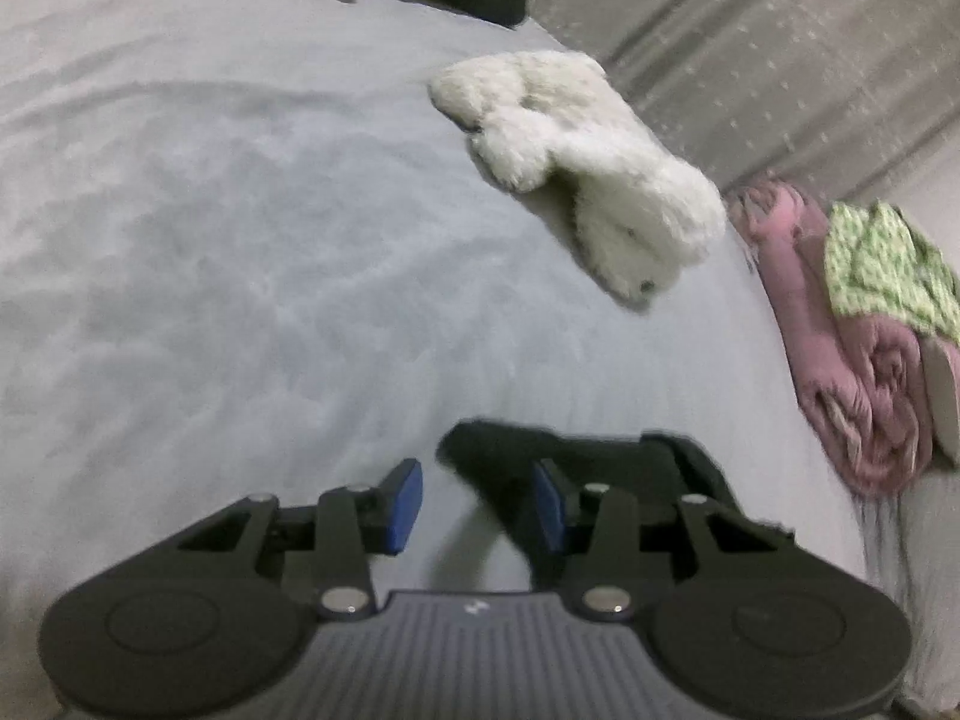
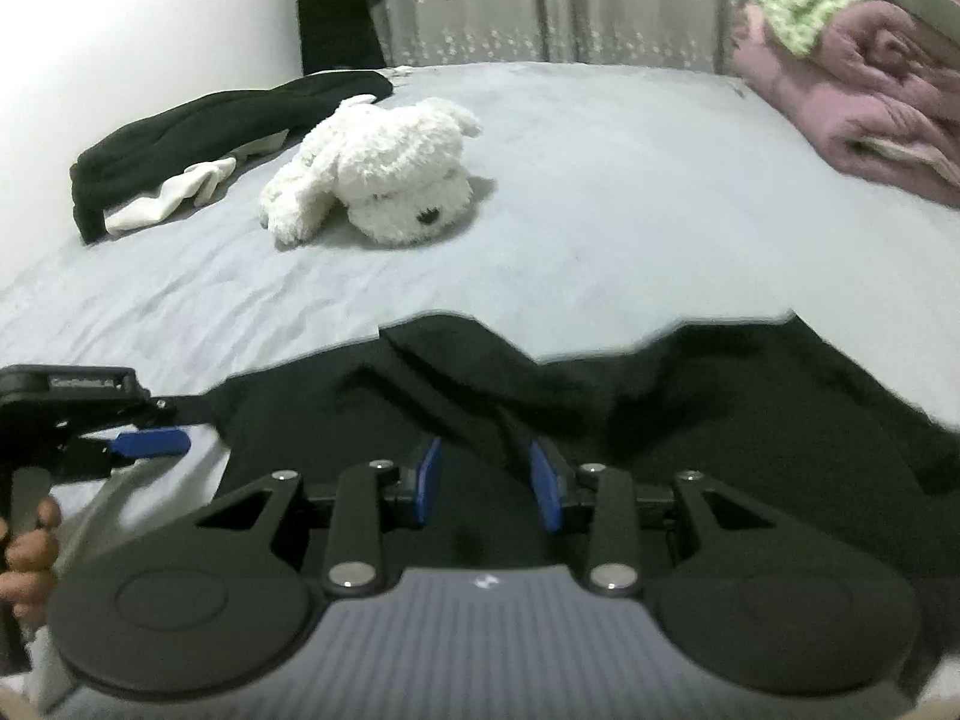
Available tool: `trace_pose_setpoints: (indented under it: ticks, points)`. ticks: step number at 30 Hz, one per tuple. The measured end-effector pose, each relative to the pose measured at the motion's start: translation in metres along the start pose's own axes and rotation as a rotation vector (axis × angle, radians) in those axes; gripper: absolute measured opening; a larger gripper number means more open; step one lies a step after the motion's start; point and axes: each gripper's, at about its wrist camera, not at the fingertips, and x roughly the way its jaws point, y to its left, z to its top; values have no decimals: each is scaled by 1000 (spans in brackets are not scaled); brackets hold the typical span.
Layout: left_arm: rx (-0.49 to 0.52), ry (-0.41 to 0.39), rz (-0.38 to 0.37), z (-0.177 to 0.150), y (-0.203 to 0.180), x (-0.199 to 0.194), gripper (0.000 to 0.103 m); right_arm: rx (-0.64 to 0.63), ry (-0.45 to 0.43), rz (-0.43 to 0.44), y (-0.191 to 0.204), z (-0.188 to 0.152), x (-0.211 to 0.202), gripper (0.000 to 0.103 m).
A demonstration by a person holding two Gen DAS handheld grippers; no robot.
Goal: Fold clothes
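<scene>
Both fingers spread apart, right fingers over black garment, left fingers beside its edge

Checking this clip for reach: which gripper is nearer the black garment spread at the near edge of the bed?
Right. The right gripper hovers open directly over the black garment. The left gripper sits open at the garment's left edge, mostly over grey sheet.

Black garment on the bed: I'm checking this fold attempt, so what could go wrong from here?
1. Both grippers, left and right, are open, so the black garment isn't secured; a lift may miss cloth.
2. It lies rumpled; folding now may trap creases.
3. The plush toy lies beyond; spreading could bump it.
</scene>
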Motion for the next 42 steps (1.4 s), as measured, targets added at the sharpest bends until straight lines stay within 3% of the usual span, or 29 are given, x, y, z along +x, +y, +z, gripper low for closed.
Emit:
trace_pose_setpoints:
  ticks: [9, 14, 16, 19, 22, 26, 34, 37, 42]
  points:
    - [-65, -42, -30, 6, 7, 9, 33, -176, -12, -9, 19, 21, 48, 37]
    - [-146, -37, -109, 10, 20, 18, 28, -215, 1, -20, 20, 25, 73, 37]
    - [-139, -35, -108, 11, 18, 19, 29, -238, 3, -28, 23, 27, 80, 31]
    - [-128, -32, -106, 11, 15, 19, 30, -280, 0, -36, 27, 32, 86, 12]
    - [-124, -29, -109, 12, 16, 20, 31, -315, -15, -55, 30, 37, 89, 9]
    - [-133, -23, -114, 14, 18, 19, 32, -287, -78, -57, 23, 55, 80, 7]
    - [-125, -34, -132, 13, 15, 18, 46, -207, -217, -11, 5, 97, 55, 7]
    - [-119, -36, -135, 13, 14, 19, 48, -204, -217, 4, 5, 104, 59, 7]
    - [-93, -38, -122, 12, 10, 18, 48, -182, -112, -26, -1, 107, 94, 8]
